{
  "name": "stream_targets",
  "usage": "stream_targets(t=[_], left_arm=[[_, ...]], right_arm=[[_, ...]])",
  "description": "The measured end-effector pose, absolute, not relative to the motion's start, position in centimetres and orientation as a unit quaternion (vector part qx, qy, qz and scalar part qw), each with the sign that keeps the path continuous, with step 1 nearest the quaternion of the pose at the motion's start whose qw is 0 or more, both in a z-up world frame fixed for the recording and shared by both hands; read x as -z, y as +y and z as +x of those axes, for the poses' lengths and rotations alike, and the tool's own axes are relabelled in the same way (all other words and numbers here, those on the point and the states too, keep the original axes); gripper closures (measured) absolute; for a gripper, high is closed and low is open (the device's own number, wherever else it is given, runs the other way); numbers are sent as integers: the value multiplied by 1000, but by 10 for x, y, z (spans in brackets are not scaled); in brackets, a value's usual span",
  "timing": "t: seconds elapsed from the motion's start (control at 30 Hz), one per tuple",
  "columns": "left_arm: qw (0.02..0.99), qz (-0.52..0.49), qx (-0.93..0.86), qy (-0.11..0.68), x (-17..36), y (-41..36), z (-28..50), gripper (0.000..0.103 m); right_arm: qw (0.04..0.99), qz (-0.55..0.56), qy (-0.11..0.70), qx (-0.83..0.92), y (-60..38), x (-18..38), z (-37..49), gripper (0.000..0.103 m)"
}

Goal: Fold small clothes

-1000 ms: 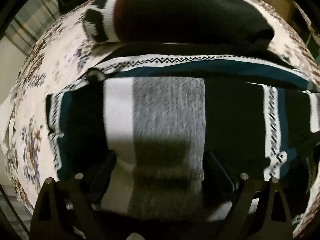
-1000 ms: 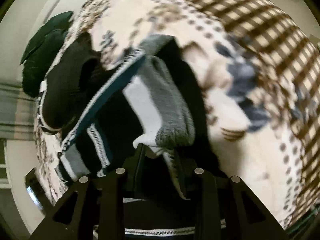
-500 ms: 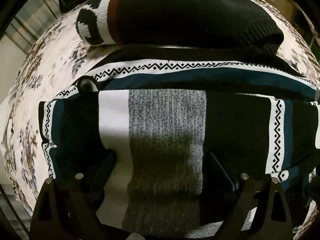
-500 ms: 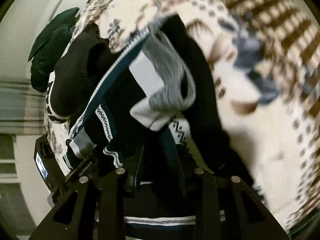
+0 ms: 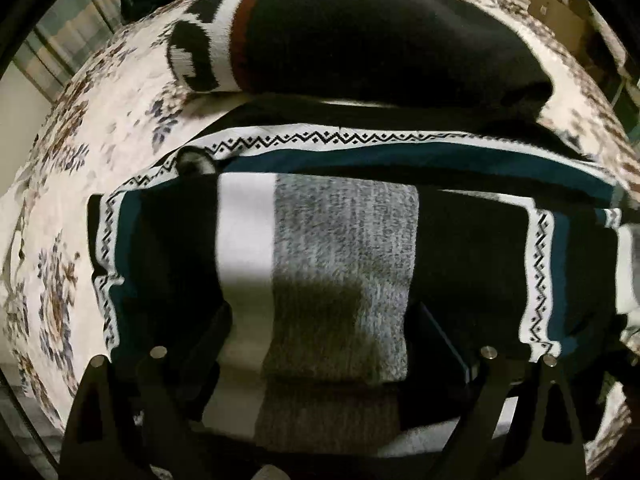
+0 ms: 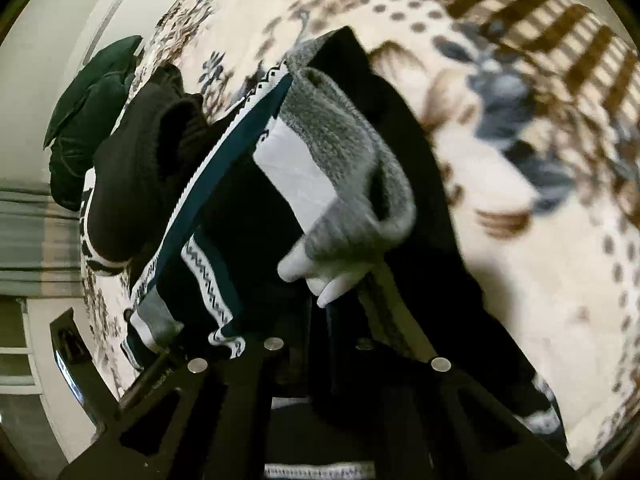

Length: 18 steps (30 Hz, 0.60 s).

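Between the spread black fingers of the left tongs lies the grey, white and black knitted sock, its long axis running straight ahead from them, across the teal, black and white patterned knit garment under it. These tongs stand wide apart either side of the sock; I cannot tell whether the pads press on it. Beyond the sock sits a black folded knit with a white and dark-red band. All of it rests on a bed cover with a cream floral print; cardboard boxes show far ahead to the right.

Ahead of the right tongs, in their own view, the sock's grey end is bunched and doubled over, its white tip just at the fingertips. These tongs are pressed together, and they appear to pinch the dark fabric and the sock's edge there, though blur hides the contact. The right hand looks nearer the free end, so the fold would turn on carrying that end along the sock's length. A dark green cushion lies far left by a pale wall.
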<state>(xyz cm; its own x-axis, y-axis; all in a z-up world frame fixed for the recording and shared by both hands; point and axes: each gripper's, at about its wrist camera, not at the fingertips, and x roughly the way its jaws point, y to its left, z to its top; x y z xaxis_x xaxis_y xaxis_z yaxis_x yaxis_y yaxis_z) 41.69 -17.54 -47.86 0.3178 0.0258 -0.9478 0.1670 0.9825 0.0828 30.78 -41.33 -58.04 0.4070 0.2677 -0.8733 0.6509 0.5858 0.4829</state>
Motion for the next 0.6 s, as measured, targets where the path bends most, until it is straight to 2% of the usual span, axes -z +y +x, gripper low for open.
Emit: stream_targets(t=[0.17, 0.3, 0.33, 0.43, 0.6], left_arm=[[801, 85, 50, 590, 481, -174, 404, 10], [795, 90, 51, 598, 493, -169, 406, 10], [796, 95, 52, 595, 493, -170, 406, 10], [797, 98, 52, 594, 494, -171, 407, 10], [797, 86, 48, 596, 493, -173, 409, 10]], right_arm=[[701, 410, 571, 117, -410, 592, 300, 96], [705, 421, 557, 127, -428, 583, 291, 84], [718, 419, 539, 136, -436, 572, 287, 75], [740, 414, 507, 157, -455, 556, 286, 63], [736, 402, 521, 156, -472, 572, 317, 60]])
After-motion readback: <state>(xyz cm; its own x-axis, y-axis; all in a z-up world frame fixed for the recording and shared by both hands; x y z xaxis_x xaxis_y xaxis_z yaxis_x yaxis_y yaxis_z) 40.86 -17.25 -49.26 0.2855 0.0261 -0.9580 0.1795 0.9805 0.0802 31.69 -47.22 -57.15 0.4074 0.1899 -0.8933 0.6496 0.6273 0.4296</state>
